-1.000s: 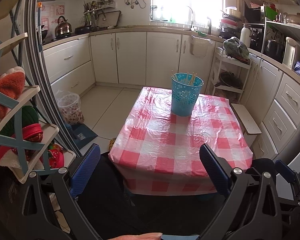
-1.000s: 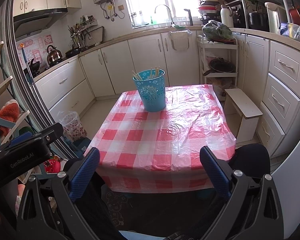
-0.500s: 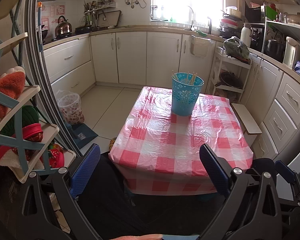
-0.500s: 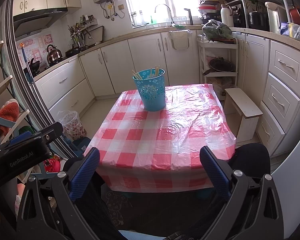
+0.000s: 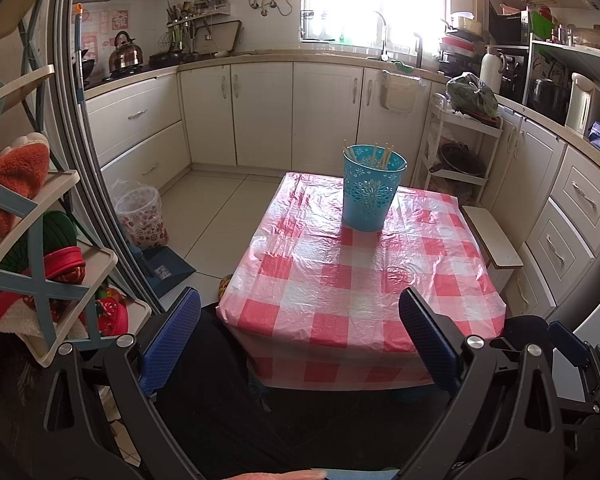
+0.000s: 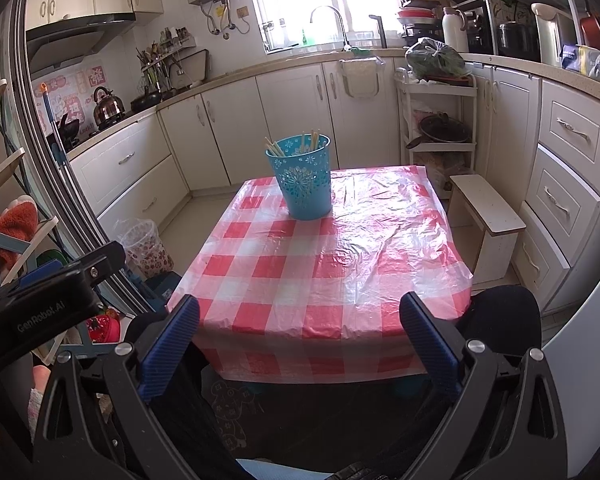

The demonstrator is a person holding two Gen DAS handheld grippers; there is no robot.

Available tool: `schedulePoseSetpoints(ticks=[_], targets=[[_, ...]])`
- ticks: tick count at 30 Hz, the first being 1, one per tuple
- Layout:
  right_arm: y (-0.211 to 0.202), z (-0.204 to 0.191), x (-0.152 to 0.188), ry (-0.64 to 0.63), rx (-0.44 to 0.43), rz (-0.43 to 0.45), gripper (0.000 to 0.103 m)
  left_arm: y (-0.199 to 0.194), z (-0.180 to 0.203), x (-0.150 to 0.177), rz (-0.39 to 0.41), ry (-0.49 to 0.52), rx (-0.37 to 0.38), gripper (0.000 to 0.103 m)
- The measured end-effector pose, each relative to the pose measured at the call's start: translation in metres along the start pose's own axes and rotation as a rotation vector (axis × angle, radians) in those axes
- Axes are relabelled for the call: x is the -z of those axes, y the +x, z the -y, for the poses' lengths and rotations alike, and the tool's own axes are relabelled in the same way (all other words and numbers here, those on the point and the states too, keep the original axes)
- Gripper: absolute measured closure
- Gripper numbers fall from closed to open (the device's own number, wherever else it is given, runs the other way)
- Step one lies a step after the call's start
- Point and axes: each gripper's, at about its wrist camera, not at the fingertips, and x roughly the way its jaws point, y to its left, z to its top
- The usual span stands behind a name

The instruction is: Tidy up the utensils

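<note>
A blue perforated holder (image 5: 370,188) (image 6: 303,176) stands upright at the far end of the table with the red-and-white checked cloth (image 5: 340,280) (image 6: 320,272). Several wooden chopsticks (image 5: 376,155) (image 6: 296,141) stick out of its top. My left gripper (image 5: 300,332) is open with nothing between its blue pads, held short of the table's near edge. My right gripper (image 6: 300,334) is likewise open and empty, at the near edge. The left gripper's body (image 6: 40,300) shows at the left of the right wrist view.
White kitchen cabinets (image 5: 260,116) line the back and right walls. A shelf rack with cloth items (image 5: 28,240) stands close on the left. A floral-lined bin (image 5: 140,216) sits on the floor left of the table, a small white stool (image 6: 488,216) on its right. Dark-clothed legs (image 5: 220,400) are below.
Both views have shifted only very slightly. Nothing on the table has moved and both grippers stay open.
</note>
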Motion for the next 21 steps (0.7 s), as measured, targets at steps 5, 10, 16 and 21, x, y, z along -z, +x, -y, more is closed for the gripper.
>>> schedulePoseSetpoints(ticks=[5, 10, 16, 21], targets=[[0.0006, -0.0004, 0.0009, -0.001, 0.000, -0.001, 0.007, 0.0007, 0.0005, 0.0006, -0.001, 0.000, 0.001, 0.008], [0.0032, 0.0019, 0.0029, -0.001, -0.002, -0.011, 0.007, 0.0004, 0.0005, 0.0007, -0.001, 0.000, 0.001, 0.008], [0.0035, 0.0024, 0.0014, -0.004, -0.004, -0.014, 0.007, 0.0004, 0.0006, 0.0006, -0.001, 0.001, 0.001, 0.008], [0.0042, 0.0036, 0.0009, -0.001, -0.007, -0.023, 0.007, 0.0003, 0.0008, 0.0005, 0.002, 0.001, -0.004, 0.008]])
